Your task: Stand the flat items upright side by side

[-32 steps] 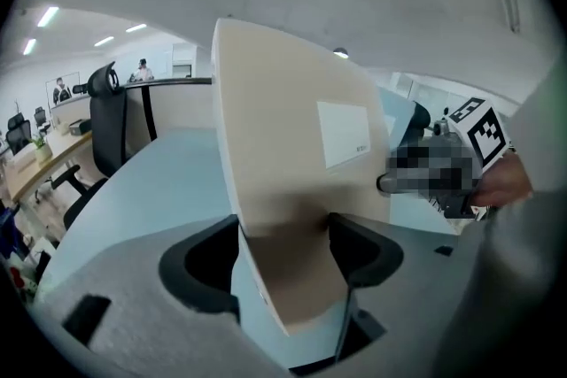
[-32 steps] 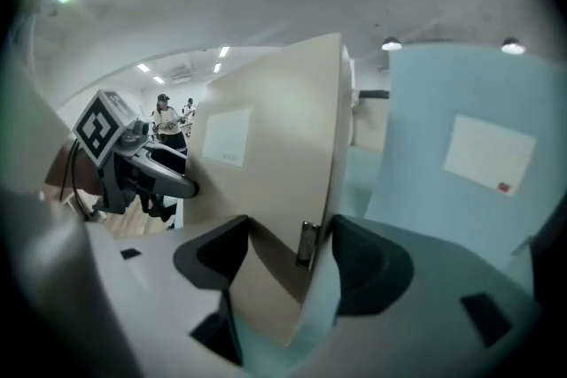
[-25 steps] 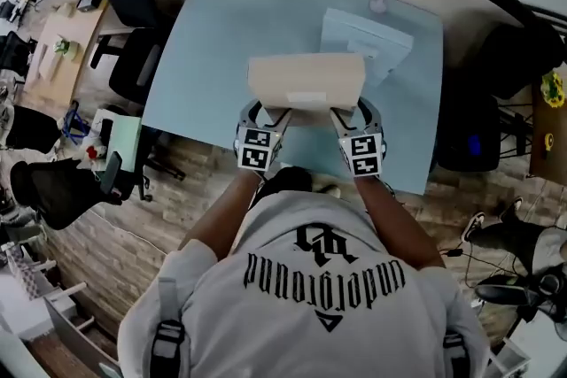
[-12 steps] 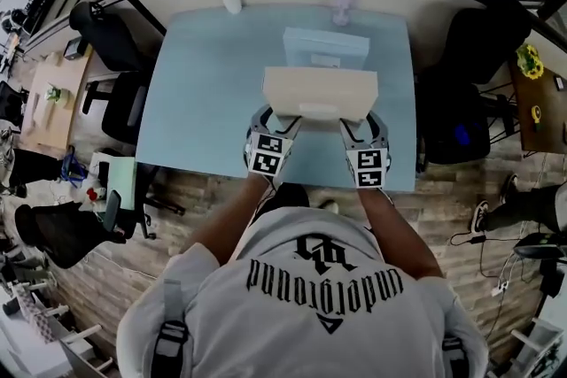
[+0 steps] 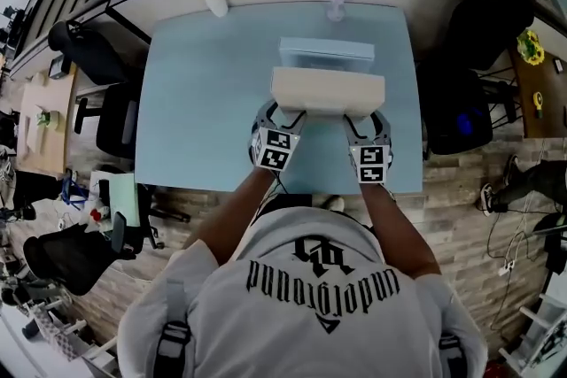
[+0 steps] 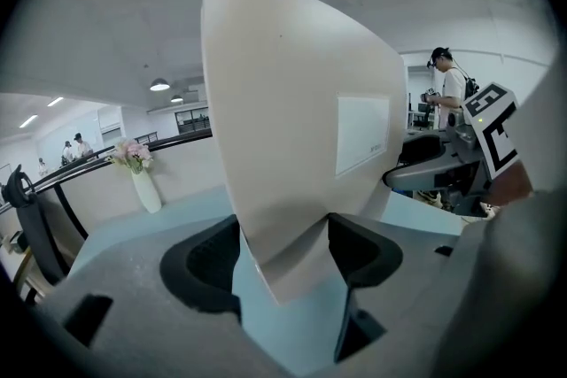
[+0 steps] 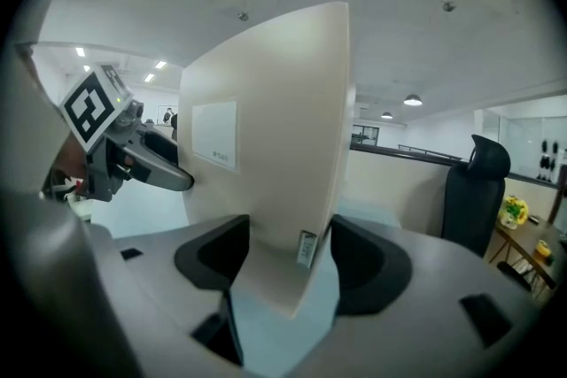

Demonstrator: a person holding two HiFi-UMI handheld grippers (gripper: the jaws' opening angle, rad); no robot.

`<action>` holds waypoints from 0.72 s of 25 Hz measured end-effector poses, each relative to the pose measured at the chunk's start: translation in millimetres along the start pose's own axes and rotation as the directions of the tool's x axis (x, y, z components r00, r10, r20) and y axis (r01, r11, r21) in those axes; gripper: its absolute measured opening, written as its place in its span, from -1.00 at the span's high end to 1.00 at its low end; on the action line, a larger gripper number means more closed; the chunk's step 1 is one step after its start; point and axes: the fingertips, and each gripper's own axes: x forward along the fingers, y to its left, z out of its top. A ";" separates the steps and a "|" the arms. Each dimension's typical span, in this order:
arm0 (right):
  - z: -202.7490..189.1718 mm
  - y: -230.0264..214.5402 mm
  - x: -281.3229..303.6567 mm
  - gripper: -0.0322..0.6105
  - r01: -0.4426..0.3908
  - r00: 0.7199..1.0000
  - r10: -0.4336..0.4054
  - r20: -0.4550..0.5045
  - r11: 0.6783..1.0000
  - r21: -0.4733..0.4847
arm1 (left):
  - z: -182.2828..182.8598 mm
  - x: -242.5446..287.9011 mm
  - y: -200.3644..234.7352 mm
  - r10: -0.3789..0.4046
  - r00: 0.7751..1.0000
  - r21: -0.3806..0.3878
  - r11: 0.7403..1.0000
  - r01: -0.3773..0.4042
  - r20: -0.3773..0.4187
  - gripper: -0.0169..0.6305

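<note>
Box (image 5: 328, 90) upright, long axis running left-right.

The head camera looked steeply down from above the person's shoulders and took in the whole pale blue table (image 5: 204, 102) from well off. Each gripper camera sat close behind its own jaws and looked along them: the left gripper (image 6: 283, 254) view faced the flower vase (image 6: 140, 177), and the right gripper (image 7: 282, 259) view faced a black chair (image 7: 474, 190). All three views shared the beige box (image 5: 328, 90), and each gripper view caught the other gripper at its edge.

"underground" across the shirt (image 5: 266, 314) back
</note>
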 end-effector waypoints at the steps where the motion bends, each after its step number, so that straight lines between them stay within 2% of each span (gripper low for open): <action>1: -2.9 -1.4 5.7 0.00 0.004 1.000 -0.004 -0.009 1.000 0.000 | -2.1 5.9 1.9 -0.005 1.000 0.001 1.000 0.005 -0.005 -0.05; 9: -20.2 -10.8 46.6 0.00 0.038 0.997 -0.040 -0.061 0.999 -0.035 | -17.9 46.1 18.7 -0.017 0.999 -0.008 1.000 0.017 -0.029 -0.01; 18: -34.6 -12.9 65.3 0.00 0.042 0.995 -0.046 -0.091 0.998 -0.040 | -31.3 66.6 25.8 -0.037 0.998 -0.006 0.999 0.037 -0.053 0.00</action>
